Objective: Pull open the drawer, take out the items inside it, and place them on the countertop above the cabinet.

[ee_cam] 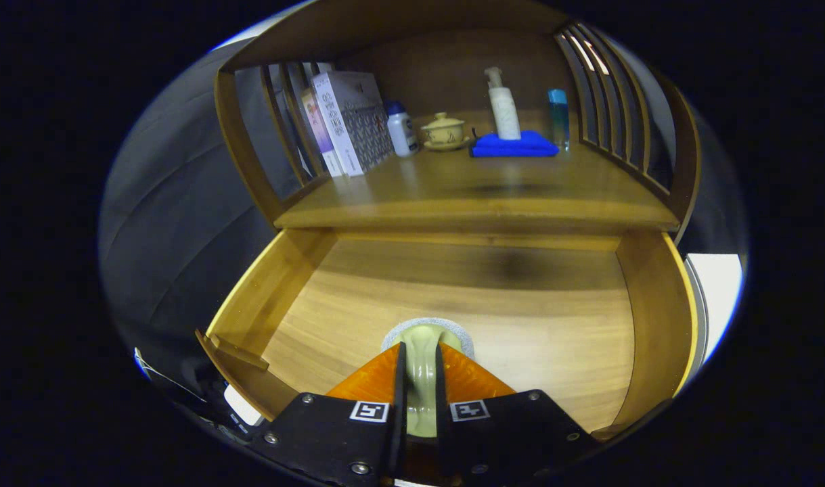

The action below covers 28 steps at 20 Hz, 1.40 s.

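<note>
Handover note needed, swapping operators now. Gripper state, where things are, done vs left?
Gripper: fingers closed on a pale green item with a grey rim, held between them above the drawer floor; I can't tell exactly what it is.
Drawer: pulled fully open, with bare wood floor ahead of the fingers.
Countertop: bare wood at the front; books, small white bottle, lidded teacup, pump bottle on a blue cloth and a blue bottle stand at the back.
Done: drawer opened, item grasped.
Left: lift it onto the countertop, probably the bare front, and release.
</note>
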Available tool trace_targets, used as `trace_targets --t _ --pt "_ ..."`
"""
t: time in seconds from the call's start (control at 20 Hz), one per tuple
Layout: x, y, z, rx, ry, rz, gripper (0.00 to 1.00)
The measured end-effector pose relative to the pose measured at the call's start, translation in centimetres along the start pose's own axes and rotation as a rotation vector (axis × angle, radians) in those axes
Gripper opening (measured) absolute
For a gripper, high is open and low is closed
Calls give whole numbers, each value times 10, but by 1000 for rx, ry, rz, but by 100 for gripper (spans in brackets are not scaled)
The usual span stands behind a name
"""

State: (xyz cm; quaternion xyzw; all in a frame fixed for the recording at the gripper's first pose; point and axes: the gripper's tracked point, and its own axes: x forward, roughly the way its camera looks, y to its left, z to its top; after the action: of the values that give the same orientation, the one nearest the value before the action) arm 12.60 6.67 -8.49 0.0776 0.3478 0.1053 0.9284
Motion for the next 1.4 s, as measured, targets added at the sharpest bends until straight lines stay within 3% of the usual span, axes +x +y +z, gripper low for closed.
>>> trace_targets --t 0.7,1.4 --pt "-10 -7 94 63 -180 3 19" --pt "22 -27 187 159 -336 -40 19"
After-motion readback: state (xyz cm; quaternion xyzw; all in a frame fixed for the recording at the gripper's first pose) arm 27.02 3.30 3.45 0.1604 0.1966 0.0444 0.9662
